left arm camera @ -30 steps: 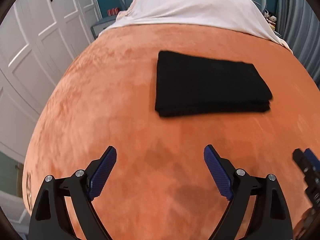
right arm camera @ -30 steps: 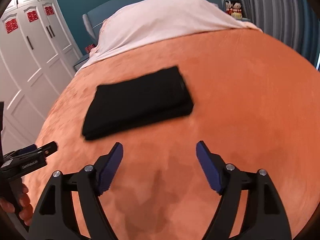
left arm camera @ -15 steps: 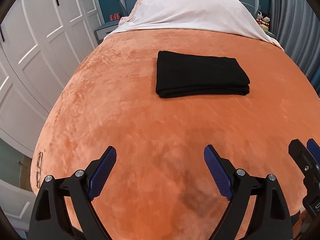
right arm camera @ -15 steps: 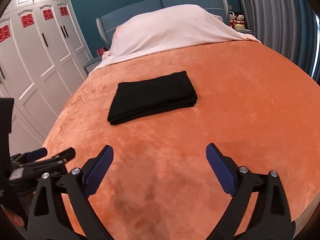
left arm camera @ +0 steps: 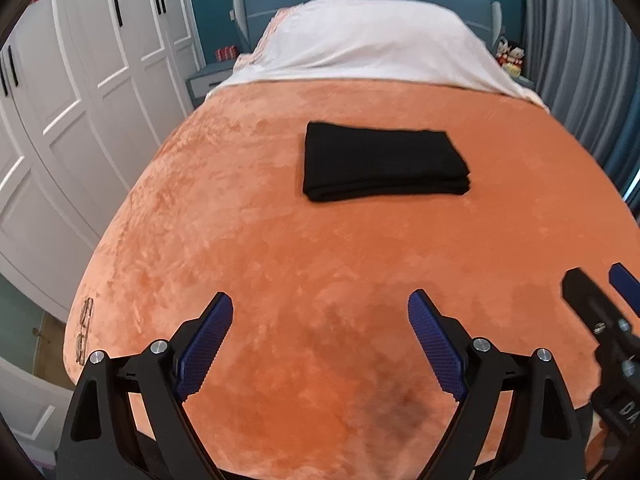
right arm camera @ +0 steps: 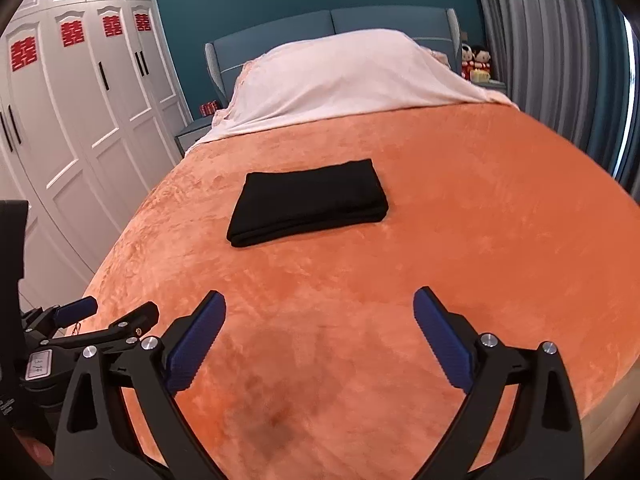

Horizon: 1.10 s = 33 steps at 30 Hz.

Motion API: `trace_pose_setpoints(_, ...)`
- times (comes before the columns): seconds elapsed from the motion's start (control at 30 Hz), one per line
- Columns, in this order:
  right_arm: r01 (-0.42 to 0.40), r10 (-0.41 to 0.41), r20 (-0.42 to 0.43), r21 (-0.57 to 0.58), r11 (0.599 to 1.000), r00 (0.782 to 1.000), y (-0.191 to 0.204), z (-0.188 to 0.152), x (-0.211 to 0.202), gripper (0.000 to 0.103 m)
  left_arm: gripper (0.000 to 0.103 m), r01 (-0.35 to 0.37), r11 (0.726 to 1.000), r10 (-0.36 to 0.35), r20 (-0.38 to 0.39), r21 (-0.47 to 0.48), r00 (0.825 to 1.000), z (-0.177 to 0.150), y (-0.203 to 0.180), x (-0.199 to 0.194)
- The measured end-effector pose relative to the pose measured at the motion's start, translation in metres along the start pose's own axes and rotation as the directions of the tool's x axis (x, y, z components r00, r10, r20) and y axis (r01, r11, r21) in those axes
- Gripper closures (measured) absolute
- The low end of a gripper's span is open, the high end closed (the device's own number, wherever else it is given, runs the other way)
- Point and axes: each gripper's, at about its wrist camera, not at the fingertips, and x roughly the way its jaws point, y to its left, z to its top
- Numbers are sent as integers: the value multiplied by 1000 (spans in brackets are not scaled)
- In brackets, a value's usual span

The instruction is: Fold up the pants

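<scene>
The black pants [left arm camera: 380,168] lie folded into a neat flat rectangle in the middle of the orange bed blanket [left arm camera: 260,248]; the right wrist view shows the pants [right arm camera: 308,204] too. My left gripper [left arm camera: 320,300] hovers over the blanket near the foot of the bed, well short of the pants, open and with nothing between its blue pads. My right gripper [right arm camera: 320,296] hangs beside it, also open wide and bare. Each gripper shows at the edge of the other's view: the right gripper [left arm camera: 600,300] and the left gripper [right arm camera: 108,312].
A white cover [left arm camera: 372,44] drapes the pillows at the blue headboard. White wardrobe doors [right arm camera: 80,120] line the left side, grey curtains [right arm camera: 560,60] the right. Small nightstands flank the headboard. The bed's foot edge [right arm camera: 600,412] lies just under the grippers.
Both grippers have pulled back and risen away from the folded pants, which now look smaller and farther off. The right jaws have widened. The pants have not moved.
</scene>
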Motion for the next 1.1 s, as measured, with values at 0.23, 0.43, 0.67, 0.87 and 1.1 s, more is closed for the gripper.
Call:
trace_pose_setpoints(0.23, 22, -21, 26, -24, 999, 999, 11, 0, -20, 9, 11, -52, 999, 50, 91, 13, 995, 5, -4, -31)
trace_pose_setpoints(0.43, 19, -19, 37, -21, 1000, 999, 13, 0, -29, 8, 11, -45, 999, 44, 109, 7, 993, 6, -3, -41)
trace_pose_setpoints(0.67, 13, -13, 37, -13, 1000, 999, 12, 0, -32, 8, 11, -39, 999, 39, 104, 3, 994, 5, -2, -43)
trace_pose_setpoints(0.87, 9, -9, 35, -11, 1000, 999, 10, 1, -32, 8, 11, -48, 999, 48, 103, -3, 994, 5, -2, -44)
trace_pose_setpoints(1.1, 9, -9, 37, -10, 1000, 999, 12, 0, -33, 8, 11, -46, 999, 46, 99, -1, 994, 3, -3, -44)
